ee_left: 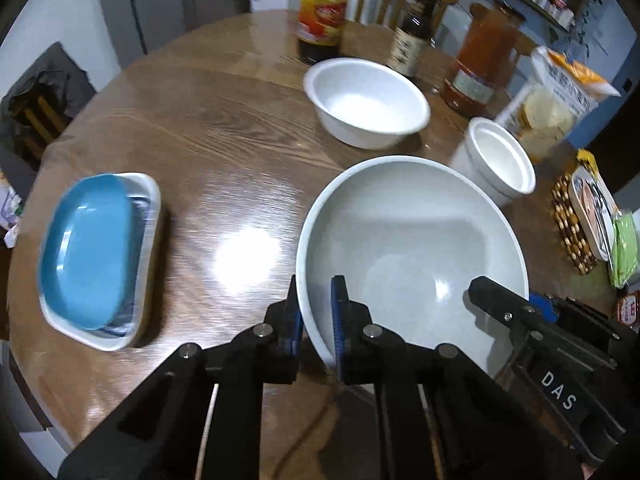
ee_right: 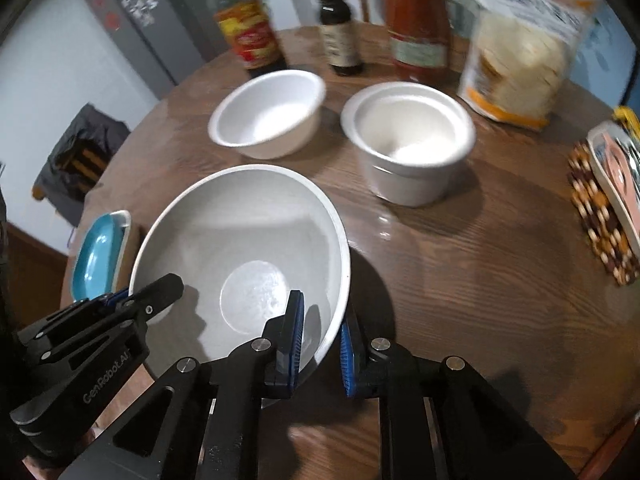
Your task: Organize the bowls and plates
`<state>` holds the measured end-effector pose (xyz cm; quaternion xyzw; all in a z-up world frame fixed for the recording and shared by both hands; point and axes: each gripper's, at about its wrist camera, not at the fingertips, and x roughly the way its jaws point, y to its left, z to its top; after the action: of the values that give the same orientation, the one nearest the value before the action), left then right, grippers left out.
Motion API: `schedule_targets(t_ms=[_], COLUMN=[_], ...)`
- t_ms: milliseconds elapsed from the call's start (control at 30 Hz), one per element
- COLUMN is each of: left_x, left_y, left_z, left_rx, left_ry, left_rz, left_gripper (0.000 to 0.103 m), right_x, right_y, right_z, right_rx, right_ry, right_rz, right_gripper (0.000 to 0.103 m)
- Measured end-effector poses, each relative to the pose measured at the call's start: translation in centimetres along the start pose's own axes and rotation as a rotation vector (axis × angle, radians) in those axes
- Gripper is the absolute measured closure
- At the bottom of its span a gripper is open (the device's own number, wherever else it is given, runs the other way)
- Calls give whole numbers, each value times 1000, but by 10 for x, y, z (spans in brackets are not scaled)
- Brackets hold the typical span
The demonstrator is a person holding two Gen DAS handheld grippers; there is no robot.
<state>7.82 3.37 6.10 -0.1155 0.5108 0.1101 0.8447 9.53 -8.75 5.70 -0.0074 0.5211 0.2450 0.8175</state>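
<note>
On the round wooden bench [ee_left: 224, 128], near centre, sits the large grey bowl [ee_left: 408, 232]; left claw [ee_left: 316, 320] pinches its left rim, right claw [ee_right: 322, 340] its right rim; smaller white bowls [ee_left: 366, 102] lie beyond.

Large grey-white bowl [ee_left: 412, 248] upright, nearest; two smaller white bowls [ee_left: 366, 102] [ee_left: 502, 158] beyond – blue plate [ee_left: 86, 250] nested in white dish [ee_left: 150, 196]

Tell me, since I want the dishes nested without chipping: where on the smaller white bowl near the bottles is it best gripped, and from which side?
Probably the rim of the smaller white bowl: its thin wall flares upward and stands open, so one finger can go inside and one outside. Come from above on the near side, since the bottles crowd its far edge.
</note>
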Motion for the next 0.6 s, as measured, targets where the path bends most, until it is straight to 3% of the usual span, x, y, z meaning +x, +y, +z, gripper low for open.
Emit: schedule_targets(t_ms=[300,600], left_x=[-2,12], left_y=[52,61], left_z=[-1,1], left_rx=[-101,-121], left_ry=[4,19], left_rz=[83,91], left_gripper=[90,88], right_x=[29,37], right_y=[51,61], right_z=[10,10], right_rx=[-117,-135], right_ry=[26,26], right_rz=[2,-22], right_gripper=[84,84])
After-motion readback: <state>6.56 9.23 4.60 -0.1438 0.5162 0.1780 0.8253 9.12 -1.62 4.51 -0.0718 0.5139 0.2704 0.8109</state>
